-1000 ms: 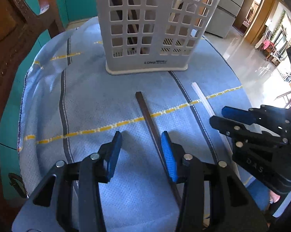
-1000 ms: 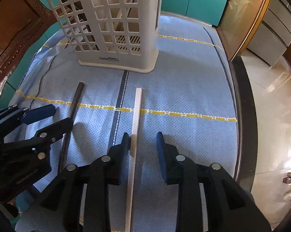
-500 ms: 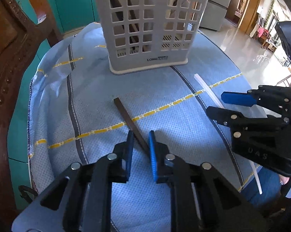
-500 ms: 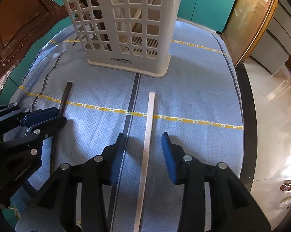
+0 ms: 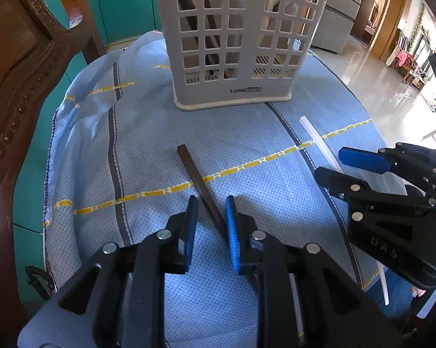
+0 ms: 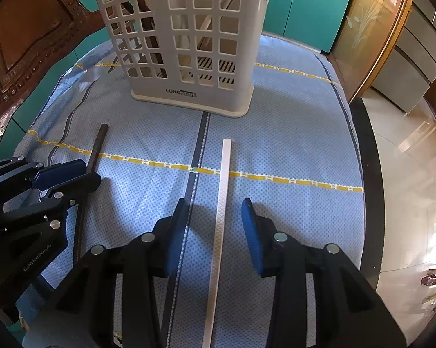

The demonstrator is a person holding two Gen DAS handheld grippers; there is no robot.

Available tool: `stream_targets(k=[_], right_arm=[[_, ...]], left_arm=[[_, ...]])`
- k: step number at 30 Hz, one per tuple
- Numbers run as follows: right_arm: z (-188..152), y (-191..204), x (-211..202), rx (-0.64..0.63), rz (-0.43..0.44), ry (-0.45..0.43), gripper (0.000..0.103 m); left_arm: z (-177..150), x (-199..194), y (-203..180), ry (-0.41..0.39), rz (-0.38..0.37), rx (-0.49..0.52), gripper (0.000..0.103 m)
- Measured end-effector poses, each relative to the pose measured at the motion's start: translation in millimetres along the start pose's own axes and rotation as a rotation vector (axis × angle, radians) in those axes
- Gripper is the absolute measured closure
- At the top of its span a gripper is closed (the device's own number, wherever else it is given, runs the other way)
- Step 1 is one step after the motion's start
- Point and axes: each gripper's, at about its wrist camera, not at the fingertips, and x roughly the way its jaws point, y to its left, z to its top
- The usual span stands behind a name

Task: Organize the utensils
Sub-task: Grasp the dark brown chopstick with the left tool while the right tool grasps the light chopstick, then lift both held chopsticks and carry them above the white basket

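Basket (image 5: 232,58) base: "LONG…"; left claw (image 6: 70,174) body: "GenRobot.AI".

Table's blue cloth (image 6: 290,133) — white basket (image 6: 183,43), 2 chopsticks: brown (image 5: 199,181), white (image 6: 222,203).

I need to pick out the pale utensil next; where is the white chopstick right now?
In the right wrist view the white chopstick lies flat on the blue cloth, between the right gripper's open jaws, in front of the basket.
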Motion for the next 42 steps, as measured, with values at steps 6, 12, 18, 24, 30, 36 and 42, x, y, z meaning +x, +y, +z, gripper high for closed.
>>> stream_targets(k=[6,12,18,24,30,36,42], right_arm=[[-0.1,7.5,-2.6,-0.016,0.031,-0.008,0.096],[2.1,3.6,-17.1,0.012,0.058,-0.050,0.097],[10.0,-6.9,-76.1,0.024,0.090,-0.200,0.097],[14.9,-17.0,-129.0,0.025,0.113,-0.316,0.097],[20.9,-26.7,-170.0,0.049,0.153,-0.397,0.097],[47.7,-33.1,-207.9,0.066,0.177,-0.488,0.097],[89.2,-38.0,-242.1,0.047,0.173,-0.565,0.097]], left_arm=[[-1.3,-0.8,-0.8,-0.003,0.013,-0.008,0.088],[4.8,-7.3,8.6,-0.021,0.012,-0.043,0.096],[12.3,-52.8,16.1,-0.124,0.008,-0.057,0.096],[20.2,-110.1,20.7,-0.251,-0.011,-0.060,0.096],[29.3,-159.9,17.5,-0.354,-0.023,-0.053,0.096],[39.8,-203.7,16.5,-0.444,-0.042,-0.039,0.096],[67.3,-238.1,21.5,-0.520,-0.059,-0.031,0.096]])
